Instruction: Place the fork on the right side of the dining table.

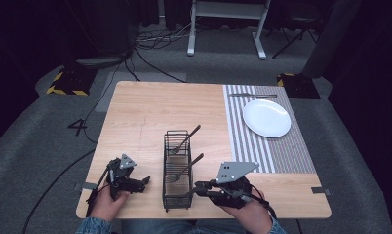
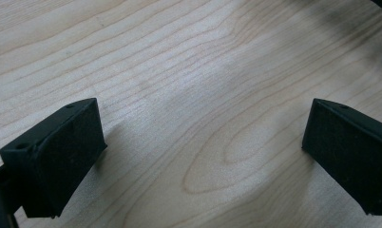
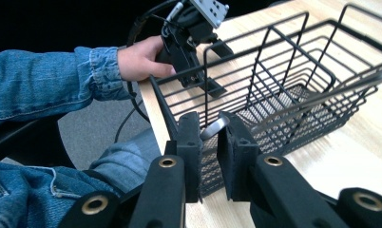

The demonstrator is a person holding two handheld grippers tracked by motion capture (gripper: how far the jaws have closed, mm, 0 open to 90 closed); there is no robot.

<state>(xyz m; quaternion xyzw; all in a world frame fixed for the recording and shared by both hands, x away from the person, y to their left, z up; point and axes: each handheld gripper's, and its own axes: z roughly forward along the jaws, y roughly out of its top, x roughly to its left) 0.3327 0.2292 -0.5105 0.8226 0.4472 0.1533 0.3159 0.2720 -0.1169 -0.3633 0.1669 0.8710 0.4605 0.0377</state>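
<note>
A black wire cutlery basket (image 1: 177, 170) stands mid-table with two forks (image 1: 185, 140) leaning in it. My right gripper (image 1: 196, 188) sits at the basket's near right corner. In the right gripper view its jaws (image 3: 210, 142) stand narrow, and the pads pinch the rounded silver end of a utensil (image 3: 215, 126) at the basket (image 3: 284, 95) rim. A long fork handle (image 3: 322, 97) runs across the basket beyond. My left gripper (image 1: 143, 183) rests left of the basket, open. Between its pads (image 2: 203, 152) there is just bare wood.
A white plate (image 1: 266, 118) lies on a striped placemat (image 1: 282, 156) at the far right, with a piece of cutlery (image 1: 252, 95) beyond it. The table's near edge (image 1: 204, 214) is close under both hands. The person's denim sleeve (image 3: 46, 80) lies behind the left gripper.
</note>
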